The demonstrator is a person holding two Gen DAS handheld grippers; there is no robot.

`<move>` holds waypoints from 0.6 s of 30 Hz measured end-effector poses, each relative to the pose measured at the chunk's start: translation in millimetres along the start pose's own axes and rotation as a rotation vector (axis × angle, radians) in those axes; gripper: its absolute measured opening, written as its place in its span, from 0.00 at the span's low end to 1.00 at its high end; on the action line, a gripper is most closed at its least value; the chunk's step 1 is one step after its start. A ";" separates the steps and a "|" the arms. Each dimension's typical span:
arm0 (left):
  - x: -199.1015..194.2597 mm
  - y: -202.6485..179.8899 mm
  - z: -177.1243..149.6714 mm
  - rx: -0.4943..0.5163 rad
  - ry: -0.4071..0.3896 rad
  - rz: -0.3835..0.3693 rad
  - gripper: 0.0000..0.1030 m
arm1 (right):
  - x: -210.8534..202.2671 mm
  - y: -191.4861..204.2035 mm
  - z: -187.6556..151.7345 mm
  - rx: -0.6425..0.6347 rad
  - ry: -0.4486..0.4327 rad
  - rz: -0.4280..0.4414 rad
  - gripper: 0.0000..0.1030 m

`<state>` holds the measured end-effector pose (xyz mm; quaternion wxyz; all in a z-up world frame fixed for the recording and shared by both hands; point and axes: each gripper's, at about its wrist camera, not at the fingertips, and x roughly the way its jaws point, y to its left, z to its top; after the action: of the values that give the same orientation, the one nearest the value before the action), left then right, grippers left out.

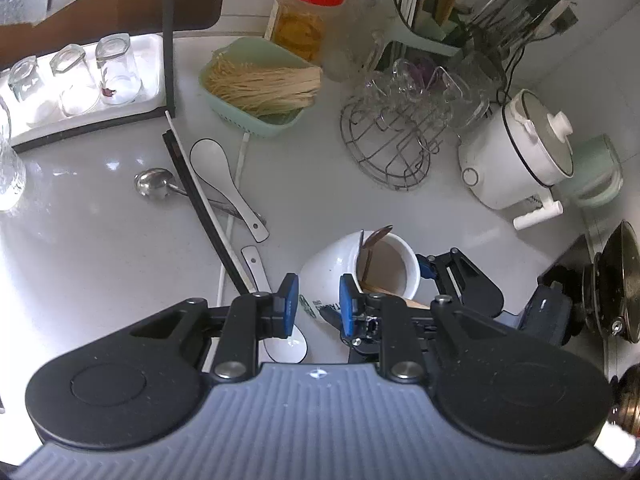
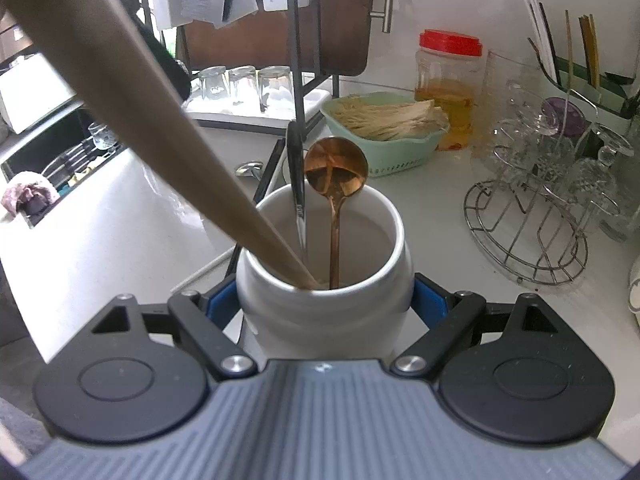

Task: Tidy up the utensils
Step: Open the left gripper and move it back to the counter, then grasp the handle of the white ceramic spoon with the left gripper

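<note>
A white ceramic utensil jar [image 1: 340, 272] [image 2: 324, 300] stands tilted on the counter. It holds a copper spoon [image 2: 336, 172], a wooden handle [image 2: 160, 128] and a steel utensil [image 2: 298, 184]. My right gripper [image 2: 324, 304] is shut on the jar, pads on both sides; it shows in the left wrist view [image 1: 452, 276]. My left gripper [image 1: 319, 304] is open and empty above the counter beside the jar. Loose on the counter lie a white ceramic spoon [image 1: 224, 184], a second white spoon [image 1: 280, 340], a steel ladle [image 1: 156, 184] and black and white chopsticks [image 1: 200, 200].
A green basket of noodles [image 1: 256, 88], a red-lidded jar [image 1: 308, 12], a wire rack of glasses [image 1: 400, 132], a white pot [image 1: 516, 152] and a chopstick holder [image 1: 424, 12] stand at the back. A tray of upturned glasses [image 1: 76, 80] is at left. A stove with a pan [image 1: 612, 284] is at right.
</note>
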<state>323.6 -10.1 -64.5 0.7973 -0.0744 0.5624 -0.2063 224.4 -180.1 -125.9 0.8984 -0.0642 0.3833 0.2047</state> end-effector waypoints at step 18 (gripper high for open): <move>94.3 8.6 -32.4 -0.012 -0.097 0.111 0.25 | -11.7 -16.9 -7.6 0.036 0.019 -0.035 0.88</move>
<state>322.3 -37.6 -160.7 0.8333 -0.0578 0.5277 -0.1545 219.1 -201.2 -123.5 0.8991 -0.0564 0.3943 0.1815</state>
